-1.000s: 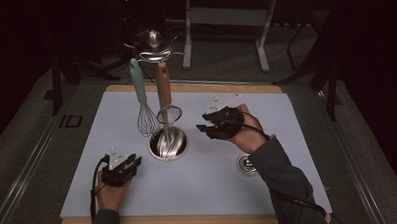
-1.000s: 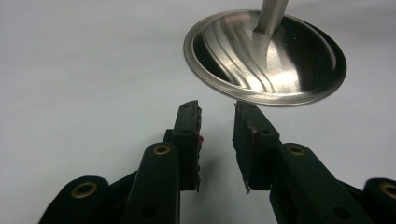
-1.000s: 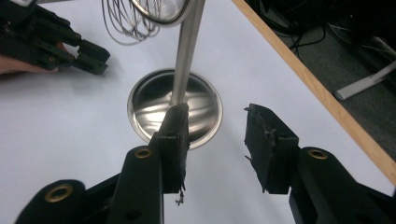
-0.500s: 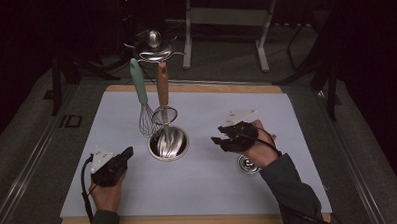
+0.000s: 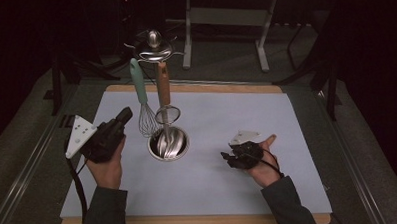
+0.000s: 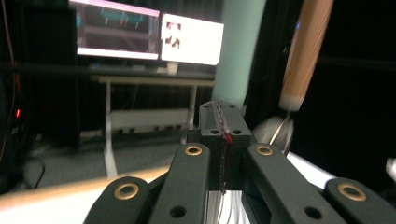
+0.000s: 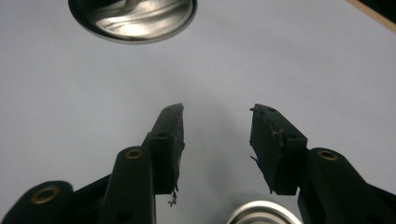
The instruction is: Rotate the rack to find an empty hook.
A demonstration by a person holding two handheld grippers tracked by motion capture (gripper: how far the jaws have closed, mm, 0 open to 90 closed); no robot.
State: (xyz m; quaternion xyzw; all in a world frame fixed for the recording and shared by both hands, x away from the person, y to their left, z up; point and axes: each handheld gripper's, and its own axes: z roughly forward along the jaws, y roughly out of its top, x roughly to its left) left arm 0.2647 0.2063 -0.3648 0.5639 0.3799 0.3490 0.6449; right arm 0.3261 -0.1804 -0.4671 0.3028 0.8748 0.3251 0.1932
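Observation:
A metal stand (image 5: 154,46) rises from a round steel base (image 5: 168,143) on the pale mat (image 5: 226,111). From it hang a teal-handled whisk (image 5: 139,89) and a wooden-handled strainer (image 5: 162,85). My left gripper (image 5: 122,116) is raised just left of the whisk, shut with nothing in it. In the left gripper view its closed jaws (image 6: 222,126) point at the teal handle (image 6: 243,46) and the wooden handle (image 6: 306,51). My right gripper (image 5: 230,158) hovers low over the mat; its jaws (image 7: 217,109) have just been opening, with nothing between them. A small metal disc (image 7: 264,214) lies beneath them.
The mat lies on a wooden board (image 5: 195,87) with dark floor around it. A metal table frame (image 5: 223,16) stands beyond the far edge. The steel base (image 7: 133,18) is ahead of the right jaws. Lit monitors (image 6: 144,37) show far behind.
My left gripper has lifted off the mat and shut, now level with the whisk. My right gripper has dropped and moved to the near right, over the small disc, opening wider.

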